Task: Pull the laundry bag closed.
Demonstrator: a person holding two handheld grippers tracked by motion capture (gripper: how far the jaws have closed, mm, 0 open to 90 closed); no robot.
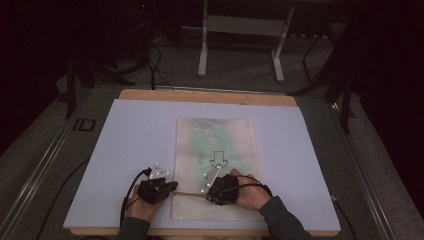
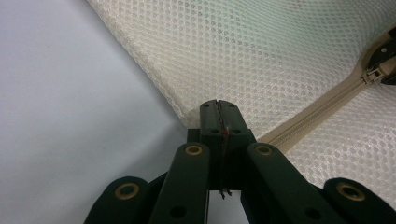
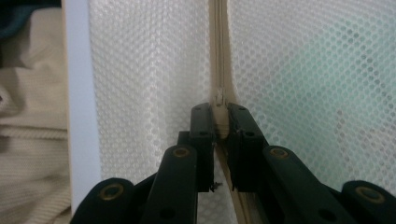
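Left fingers [image 2: 218, 108] pinch the mesh bag's [image 2: 261, 56] corner; right fingers [image 3: 219, 112] clamp the zipper pull [image 3: 218, 99]; next, probably slide it along.

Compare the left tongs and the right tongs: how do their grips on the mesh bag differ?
The left tongs pinch the mesh bag at its edge, beside the zipper's end; the right tongs clamp the zipper pull partway along the zipper. In the high view the left tongs sit at the bag's left border, the right tongs over the bag itself. Both are shut, low on the bag's near end.
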